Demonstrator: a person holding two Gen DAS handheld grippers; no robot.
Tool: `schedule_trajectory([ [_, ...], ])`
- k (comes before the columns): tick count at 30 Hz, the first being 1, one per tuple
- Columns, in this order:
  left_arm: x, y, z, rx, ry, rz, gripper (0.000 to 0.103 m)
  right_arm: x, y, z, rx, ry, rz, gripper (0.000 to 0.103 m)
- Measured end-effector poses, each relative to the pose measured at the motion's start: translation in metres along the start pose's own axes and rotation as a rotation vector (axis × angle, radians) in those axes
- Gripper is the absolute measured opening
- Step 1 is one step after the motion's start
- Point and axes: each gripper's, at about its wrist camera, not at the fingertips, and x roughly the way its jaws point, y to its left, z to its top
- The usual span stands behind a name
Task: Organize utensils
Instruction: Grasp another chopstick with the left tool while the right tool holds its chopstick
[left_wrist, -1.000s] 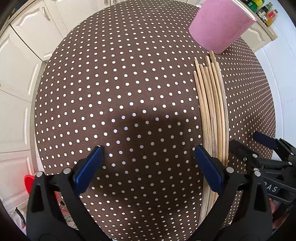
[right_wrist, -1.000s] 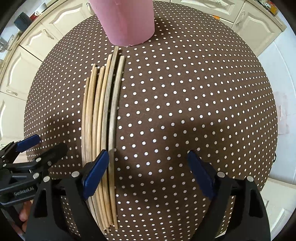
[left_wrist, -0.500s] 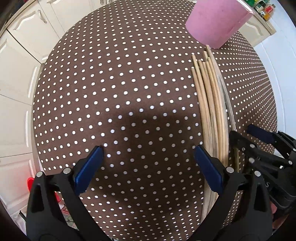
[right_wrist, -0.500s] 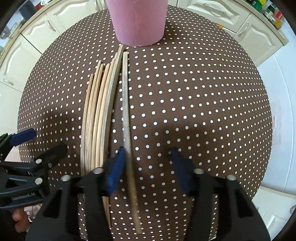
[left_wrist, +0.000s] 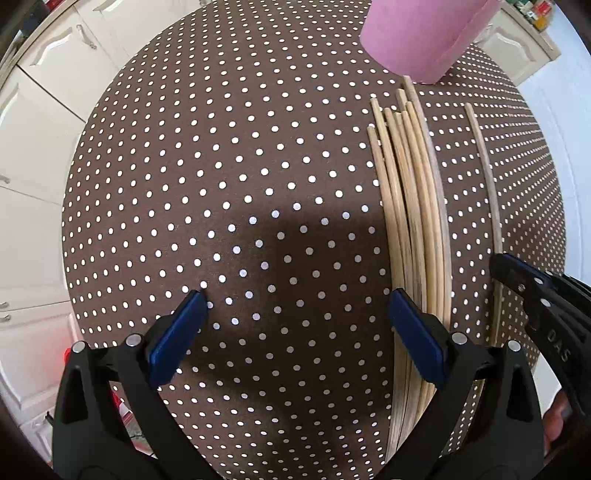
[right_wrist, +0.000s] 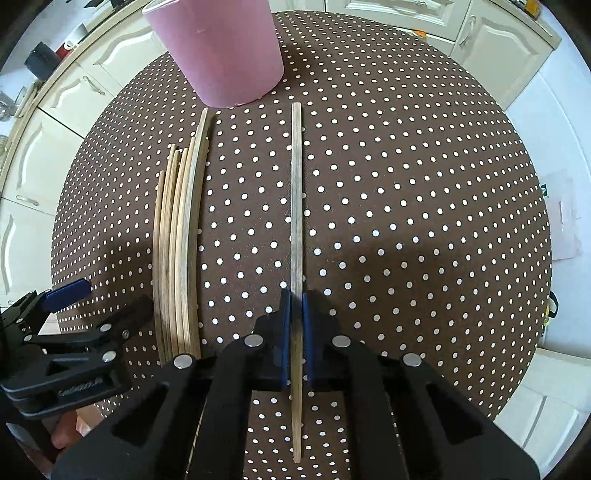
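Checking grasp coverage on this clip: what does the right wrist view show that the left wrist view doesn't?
Only the right wrist view shows the right hand-held gripper head-on, pads shut on the single chopstick, with the stick's near end.

Only the left wrist view shows the left hand-held gripper head-on, jaws open over bare dotted tablecloth.

Both show the chopstick bundle, the pink cup and white cabinets.

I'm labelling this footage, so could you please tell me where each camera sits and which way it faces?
Left wrist: on the left gripper, looking down at the dotted tablecloth between open fingers; the right gripper shows at the right edge.
Right wrist: on the right gripper, looking down; its jaws have just closed on a single chopstick; the left gripper shows at lower left.
Shared: the pink cup, the chopstick bundle, the tablecloth.
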Motion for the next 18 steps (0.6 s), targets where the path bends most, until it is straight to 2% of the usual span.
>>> schedule_trajectory([
  [2, 0.003, -0.003, 0.002, -0.011, 0.009, 0.019, 0.097, -0.007, -0.011, -0.022, -0.004, 0.0, 0.006, 0.005],
  [9, 0.008, -0.008, 0.014, -0.075, 0.039, -0.008, 0.097, -0.015, -0.035, -0.016, -0.008, 0.013, 0.047, 0.005],
  [16, 0.003, 0.005, 0.015, -0.104, 0.053, -0.031, 0.097, -0.024, -0.032, -0.019, -0.013, 0.016, 0.063, 0.005],
  [18, 0.004, 0.002, 0.014, -0.099, 0.051, -0.015, 0.097, -0.027, -0.03, -0.019, -0.01, 0.018, 0.075, 0.005],
])
